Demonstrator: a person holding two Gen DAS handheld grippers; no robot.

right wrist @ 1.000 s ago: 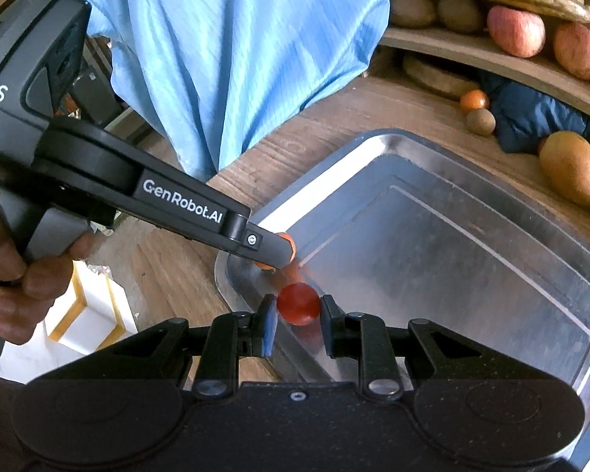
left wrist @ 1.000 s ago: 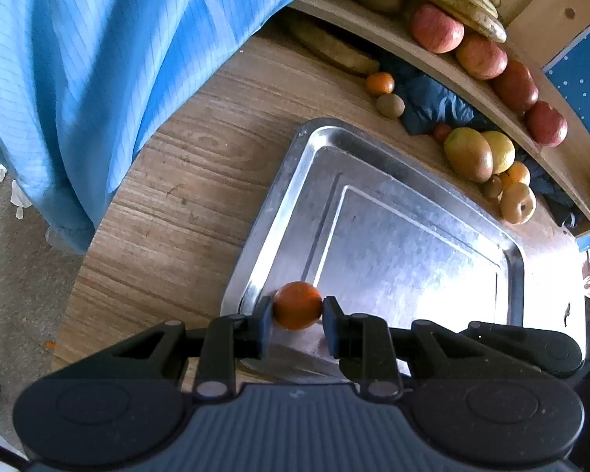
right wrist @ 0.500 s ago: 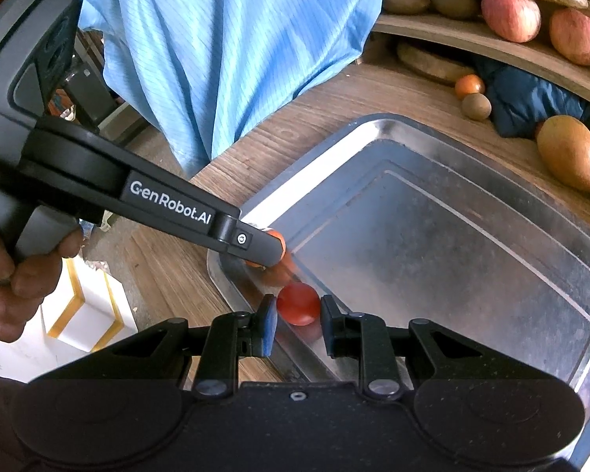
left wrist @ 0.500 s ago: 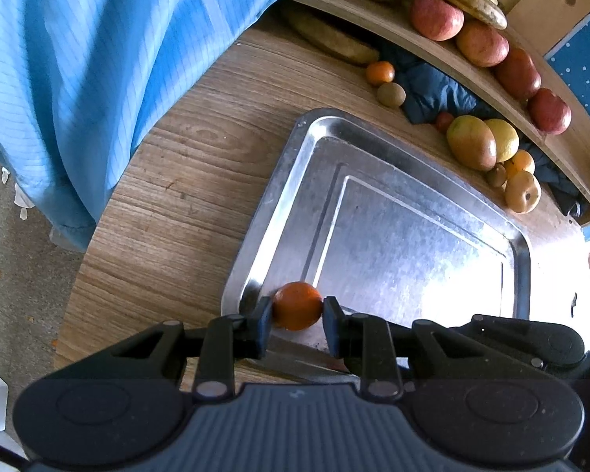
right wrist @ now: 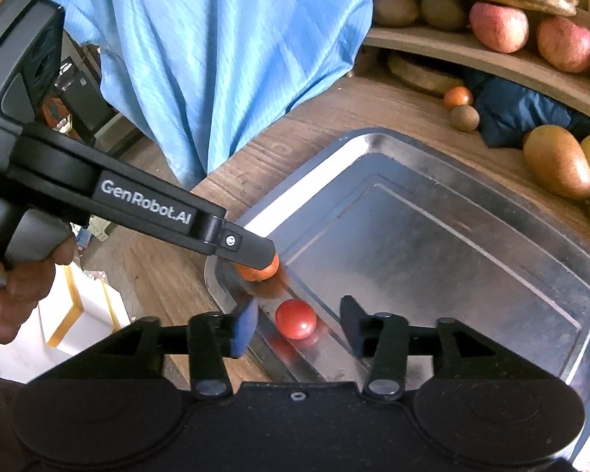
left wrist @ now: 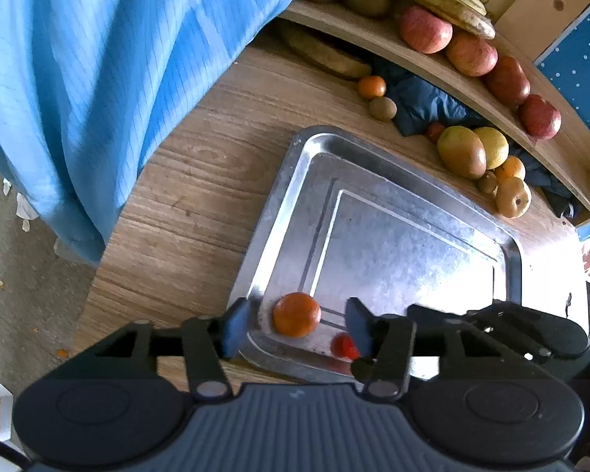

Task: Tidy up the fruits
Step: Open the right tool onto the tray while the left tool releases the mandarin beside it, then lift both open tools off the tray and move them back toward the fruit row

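A steel tray (left wrist: 377,181) lies on the wooden table; it also shows in the right wrist view (right wrist: 444,212). An orange fruit (left wrist: 296,314) rests in the tray's near left corner between the jaws of my open left gripper (left wrist: 297,326), apart from both. A small red tomato (right wrist: 295,318) sits beside it on the tray, between the jaws of my open right gripper (right wrist: 297,324), also untouched. The tomato (left wrist: 344,346) shows partly behind the left gripper's right finger. The orange fruit (right wrist: 257,271) is half hidden under the left gripper's finger in the right wrist view.
A curved wooden shelf (left wrist: 444,70) at the back holds apples, bananas and kiwis. Loose fruit (left wrist: 462,151) and a dark blue cloth (left wrist: 421,106) lie beyond the tray. A person in a blue coat (left wrist: 98,78) stands at the table's left edge.
Both grippers have opened. The orange fruit and the tomato were held a moment ago and now rest on the tray between the spread jaws.
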